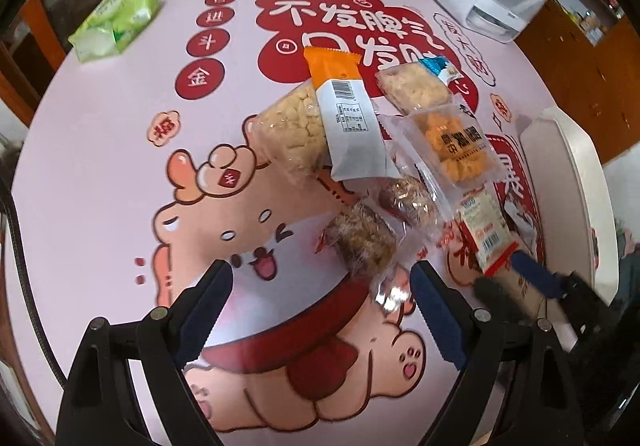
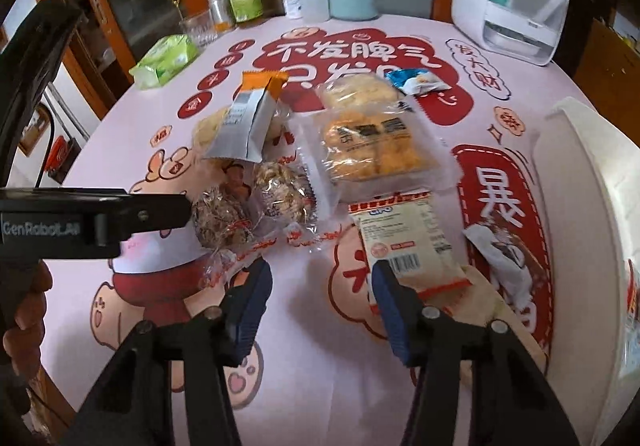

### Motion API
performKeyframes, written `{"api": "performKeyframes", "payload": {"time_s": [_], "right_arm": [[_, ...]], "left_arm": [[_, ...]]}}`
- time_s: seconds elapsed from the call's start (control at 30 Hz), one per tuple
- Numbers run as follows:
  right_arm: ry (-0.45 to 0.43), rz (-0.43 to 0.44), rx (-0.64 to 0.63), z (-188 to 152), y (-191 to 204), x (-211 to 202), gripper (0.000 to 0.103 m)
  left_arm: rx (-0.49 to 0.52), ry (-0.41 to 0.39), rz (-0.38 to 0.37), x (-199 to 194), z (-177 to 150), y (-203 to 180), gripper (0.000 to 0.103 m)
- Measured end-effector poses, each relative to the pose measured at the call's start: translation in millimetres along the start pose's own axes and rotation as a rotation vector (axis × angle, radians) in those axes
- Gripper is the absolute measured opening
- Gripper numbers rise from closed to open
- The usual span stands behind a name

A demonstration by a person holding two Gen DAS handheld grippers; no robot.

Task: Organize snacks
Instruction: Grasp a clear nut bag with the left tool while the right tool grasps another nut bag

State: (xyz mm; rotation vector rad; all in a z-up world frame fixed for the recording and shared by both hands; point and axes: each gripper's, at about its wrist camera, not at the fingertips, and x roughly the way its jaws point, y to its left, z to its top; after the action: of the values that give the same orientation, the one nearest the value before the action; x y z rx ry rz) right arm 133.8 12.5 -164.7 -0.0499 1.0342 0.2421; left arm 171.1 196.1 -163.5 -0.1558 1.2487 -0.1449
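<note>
1. left wrist view: the left gripper (image 1: 320, 310) hangs over the bench (image 1: 100, 174) with its jaws standing wide apart and nothing between the pads. just ahead of it lies the near clear-wrapped nut cluster (image 1: 362, 242), its crinkled wrapper tail reaching toward the right-hand pad without clearly touching it.

2. the snacks sit in a loose heap mid-bench: a puffed-grain pack (image 1: 288, 134) partly under a grey and orange sachet (image 1: 348, 118), an orange-crisp pack (image 1: 452, 150) beside it, a pale cake pack (image 1: 412, 90) behind.

3. the right gripper (image 1: 516, 278) shows at the right edge of this view, at the lower end of a red-and-white biscuit packet (image 1: 484, 230). the white tray (image 1: 576, 150) lies at the bench's right rim.

4. right wrist view: the right gripper (image 2: 320, 286) has its jaws part-way closed and empty. the biscuit packet (image 2: 404, 242) lies just beside the right-hand pad, not between the two; whether the pad touches it i cannot tell.

5. the white tray (image 2: 580, 206) stands close on the right, with a torn wrapper (image 2: 504, 258) near its edge.

6. handling, as i judge it: every pack looks light, so weight is no worry, but the film is slick and crackly and will slide under a shallow pinch. the contents look brittle, so a hard squeeze across the middle could crush them. the flat crimped end seals seem the safest hold: thin, stiff enough, nothing inside to break.

7. the nut clusters look lumpier and sturdier; a gentle grip across the body or on the twisted tail should serve.
</note>
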Motion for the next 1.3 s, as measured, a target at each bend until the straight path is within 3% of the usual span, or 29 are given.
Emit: {"api": "performKeyframes", "payload": {"time_s": [0.4, 0.47, 0.6, 0.9, 1.3], "right_arm": [[-0.01, 0.044, -0.024, 15.1, -3.9, 18.2, 0.053], [-0.007, 0.052, -0.029, 17.3, -3.7, 21.8, 0.053], [0.007, 0.068, -0.04, 21.0, -2.0, 29.0, 0.054], [0.032, 0.098, -0.064, 31.7, 9.0, 47.6, 0.054], [0.044, 0.067, -0.126, 47.1, 28.4, 73.3, 0.056]], "left_arm": [[-0.1, 0.119, 0.011, 56.3, 13.5, -5.5, 0.087], [-0.113, 0.123, 0.007, 61.0, 15.8, -5.2, 0.083], [-0.061, 0.105, 0.037, 64.8, 21.4, -15.5, 0.053], [-0.051, 0.107, 0.03, 57.9, 14.8, 6.4, 0.052], [-0.062, 0.111, 0.047, 45.6, -1.5, 36.4, 0.052]]}}
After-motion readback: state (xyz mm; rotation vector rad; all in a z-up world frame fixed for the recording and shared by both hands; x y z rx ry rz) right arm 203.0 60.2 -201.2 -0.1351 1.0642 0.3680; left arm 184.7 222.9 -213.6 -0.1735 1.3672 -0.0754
